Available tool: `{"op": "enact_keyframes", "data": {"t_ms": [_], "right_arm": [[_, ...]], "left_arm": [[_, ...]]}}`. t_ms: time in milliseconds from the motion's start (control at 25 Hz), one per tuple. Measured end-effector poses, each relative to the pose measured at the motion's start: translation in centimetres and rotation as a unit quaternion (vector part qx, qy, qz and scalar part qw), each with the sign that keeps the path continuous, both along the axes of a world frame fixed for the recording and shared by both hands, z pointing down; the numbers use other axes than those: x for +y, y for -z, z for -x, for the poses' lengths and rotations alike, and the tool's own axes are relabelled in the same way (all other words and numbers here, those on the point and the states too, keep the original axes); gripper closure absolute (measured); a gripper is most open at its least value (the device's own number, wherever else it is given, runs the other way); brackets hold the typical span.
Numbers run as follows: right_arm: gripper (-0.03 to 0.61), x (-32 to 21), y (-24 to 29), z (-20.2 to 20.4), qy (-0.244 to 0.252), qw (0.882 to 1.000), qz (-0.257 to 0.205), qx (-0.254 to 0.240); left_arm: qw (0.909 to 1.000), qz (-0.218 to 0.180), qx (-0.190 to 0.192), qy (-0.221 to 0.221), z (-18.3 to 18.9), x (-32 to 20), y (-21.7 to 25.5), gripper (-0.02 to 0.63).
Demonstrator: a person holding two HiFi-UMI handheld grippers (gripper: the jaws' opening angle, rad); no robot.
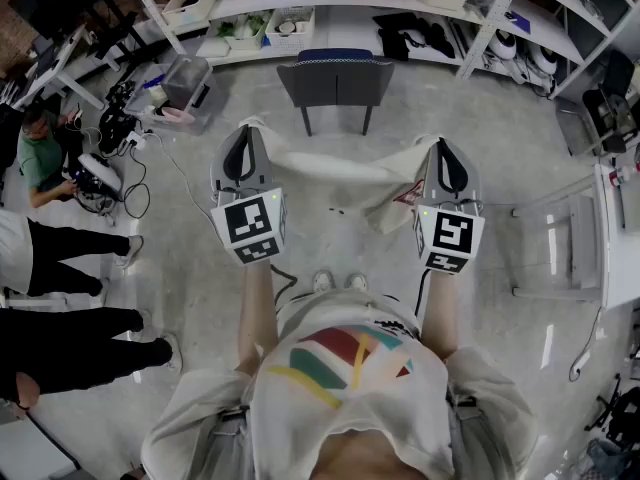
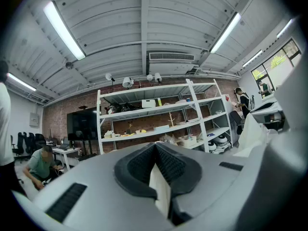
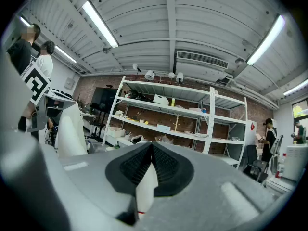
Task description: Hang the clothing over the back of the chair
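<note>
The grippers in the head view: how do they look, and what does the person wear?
The left gripper and the right gripper have light grey shells, black ribbed fingers and a cube with black-and-white square markers. The person wears a white T-shirt with coloured stripes.

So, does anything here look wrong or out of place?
Nothing stands out. The white cloth garment sags between the left gripper and right gripper, both shut on it, short of the dark grey chair.

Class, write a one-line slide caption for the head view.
Facing the chair, the left gripper and right gripper hold a white garment stretched.
</note>
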State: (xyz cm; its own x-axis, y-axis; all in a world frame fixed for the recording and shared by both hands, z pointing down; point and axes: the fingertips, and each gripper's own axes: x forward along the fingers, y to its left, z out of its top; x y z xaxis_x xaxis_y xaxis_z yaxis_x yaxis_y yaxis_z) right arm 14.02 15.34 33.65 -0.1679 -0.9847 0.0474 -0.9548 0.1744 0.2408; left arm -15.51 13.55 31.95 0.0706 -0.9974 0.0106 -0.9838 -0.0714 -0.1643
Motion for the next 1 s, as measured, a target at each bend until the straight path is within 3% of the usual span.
{"op": "enact_keyframes", "data": {"t_ms": [560,1000], "right_arm": [[0.574,0.4,0.4,-1.5,0.001,1.000,-0.018,-0.012],[0.574,-0.5,-0.3,-5.3,0.024,0.999,-0.021,0.001]], "left_arm": [[1.0000,-0.004,0.004,0.001,-1.4,0.2,0.2,0.600],[0.9998,-0.019,-0.001,0.009,-4.9,0.0,0.1,0.600]]}}
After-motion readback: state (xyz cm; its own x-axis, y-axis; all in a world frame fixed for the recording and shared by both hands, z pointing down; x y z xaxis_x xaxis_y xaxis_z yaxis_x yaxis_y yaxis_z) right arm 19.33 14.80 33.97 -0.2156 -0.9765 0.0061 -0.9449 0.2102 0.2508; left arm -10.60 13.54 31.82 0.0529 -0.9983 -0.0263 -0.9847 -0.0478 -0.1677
